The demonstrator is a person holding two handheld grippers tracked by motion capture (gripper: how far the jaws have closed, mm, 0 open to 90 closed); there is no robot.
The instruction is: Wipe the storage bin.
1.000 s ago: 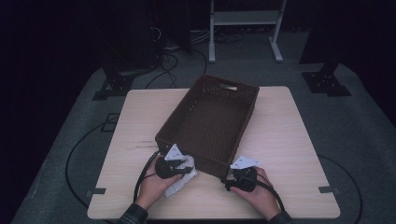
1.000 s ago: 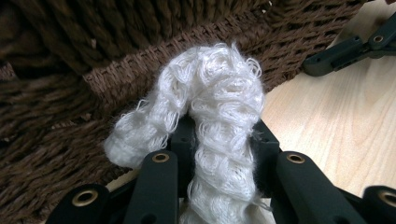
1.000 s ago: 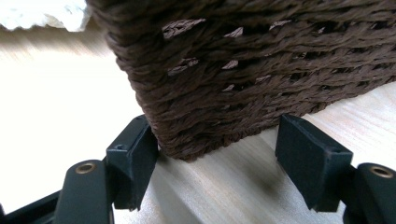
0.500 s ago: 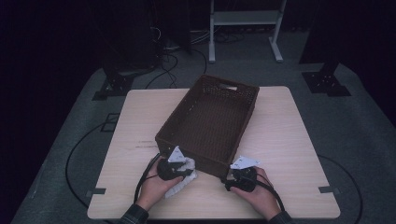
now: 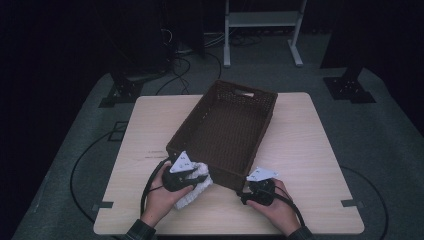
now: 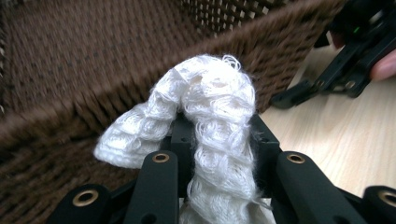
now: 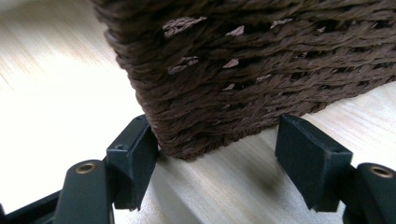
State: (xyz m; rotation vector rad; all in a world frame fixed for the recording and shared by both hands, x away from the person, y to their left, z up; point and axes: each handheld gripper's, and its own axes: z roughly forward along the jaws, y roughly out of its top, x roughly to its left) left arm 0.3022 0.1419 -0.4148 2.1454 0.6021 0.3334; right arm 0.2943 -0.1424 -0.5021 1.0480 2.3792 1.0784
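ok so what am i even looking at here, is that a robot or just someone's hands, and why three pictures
No robot: a person sits at a table holding black tongs in each hand. One picture comes from a camera above the table; the other two come from small cameras riding on each pair of tongs, looking along the jaws. On the table stands a brown woven basket, nothing in it. The left tongs are shut on a white knitted cloth, held just outside the basket's near wall. The right tongs are open at the basket's near corner, one jaw touching the weave, the other apart from it.
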